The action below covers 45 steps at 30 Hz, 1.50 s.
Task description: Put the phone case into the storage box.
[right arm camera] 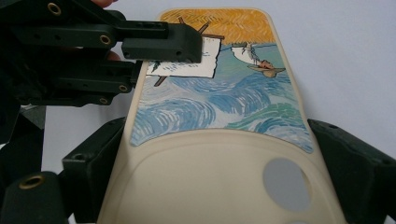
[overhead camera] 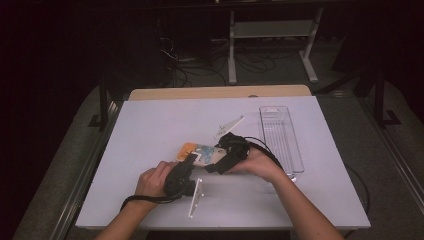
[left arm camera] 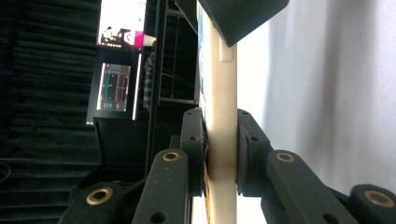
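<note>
Case [right arm camera: 219, 154] edge-on from my left hand-held gripper [left arm camera: 220, 149], art hidden; both pinch it, right hand-held gripper [right arm camera: 219, 186] across its width.

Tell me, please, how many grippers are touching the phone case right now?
2: the left gripper pinches the phone case at its near edge, seen edge-on in the left gripper view; the right gripper clasps its camera-hole end across the width. None seems hidden.
</note>
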### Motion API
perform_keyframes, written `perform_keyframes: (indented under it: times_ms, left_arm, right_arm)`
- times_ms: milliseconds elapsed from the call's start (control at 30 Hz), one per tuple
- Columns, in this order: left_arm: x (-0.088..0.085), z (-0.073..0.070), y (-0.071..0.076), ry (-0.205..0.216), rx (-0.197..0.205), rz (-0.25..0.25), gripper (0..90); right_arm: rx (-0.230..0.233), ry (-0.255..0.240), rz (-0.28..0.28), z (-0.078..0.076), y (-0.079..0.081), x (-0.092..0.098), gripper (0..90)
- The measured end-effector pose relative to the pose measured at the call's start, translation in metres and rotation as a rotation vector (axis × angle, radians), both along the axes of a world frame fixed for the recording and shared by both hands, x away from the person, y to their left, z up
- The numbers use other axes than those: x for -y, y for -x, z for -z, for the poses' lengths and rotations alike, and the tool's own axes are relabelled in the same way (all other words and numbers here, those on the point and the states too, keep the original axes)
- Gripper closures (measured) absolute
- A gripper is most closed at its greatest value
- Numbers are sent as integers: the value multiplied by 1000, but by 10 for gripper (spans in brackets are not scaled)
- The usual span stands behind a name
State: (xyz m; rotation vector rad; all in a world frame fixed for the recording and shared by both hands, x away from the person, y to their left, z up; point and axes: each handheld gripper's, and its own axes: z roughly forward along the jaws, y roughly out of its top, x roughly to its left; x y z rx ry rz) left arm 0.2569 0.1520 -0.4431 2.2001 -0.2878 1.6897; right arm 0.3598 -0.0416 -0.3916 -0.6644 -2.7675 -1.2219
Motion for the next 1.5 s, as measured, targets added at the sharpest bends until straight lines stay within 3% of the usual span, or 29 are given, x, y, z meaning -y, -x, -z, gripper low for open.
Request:
perform_keyframes:
  times_ms: [200,300,733,767,1133,1300,1500]
  left_arm:
    - [0,-1,0,-8,2,-1,784]
    - [0,-2,2,-33,14,-6,788]
    - [-3,-6,2,-16,17,-22,791]
    - [-4,-6,2,-15,20,-22,791]
    - [-11,-6,-3,-17,3,-58,793]
    - [-19,-8,-6,3,-12,-76,793]
    - [-26,-12,-8,15,-20,-105,793]
  right_arm:
    - [-3,-2,-3,1,-1,0,98]
    - [3,-2,-13,3,-2,1,93]
    - [4,-51,-14,-3,1,4,86]
    - [-16,-68,-5,-5,2,4,86]
    - [37,-146,35,-21,3,23,26]
    - [83,-135,63,-24,5,38,21]
    - [96,-122,112,-22,8,56,21]
